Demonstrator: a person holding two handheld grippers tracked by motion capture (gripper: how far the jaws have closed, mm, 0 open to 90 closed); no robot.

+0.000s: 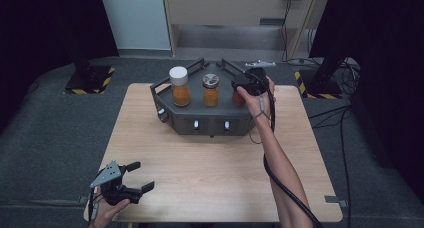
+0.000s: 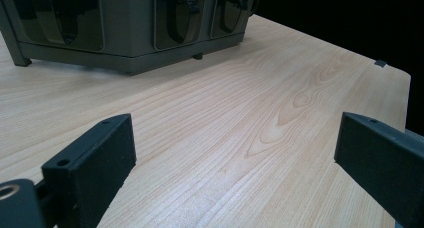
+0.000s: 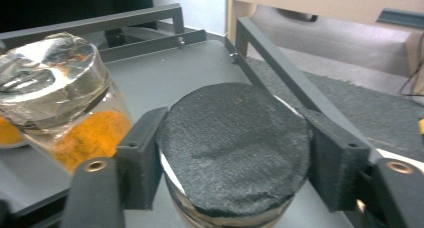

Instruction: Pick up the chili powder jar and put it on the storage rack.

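Right gripper view: right gripper (image 3: 232,163) is clasping the black-lidded jar (image 3: 235,143), which is standing upright, lid up, on the grey tray's (image 1: 200,119) right end; left gripper (image 2: 235,163) is gaping open.

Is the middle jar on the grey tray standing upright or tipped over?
Upright. The middle jar stands on its base on the grey tray, foil-covered top upward, orange powder settled low.

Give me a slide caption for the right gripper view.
Right gripper with black jaws flanking a black-topped jar on the grey tray, beside a foil-capped glass jar of orange powder.
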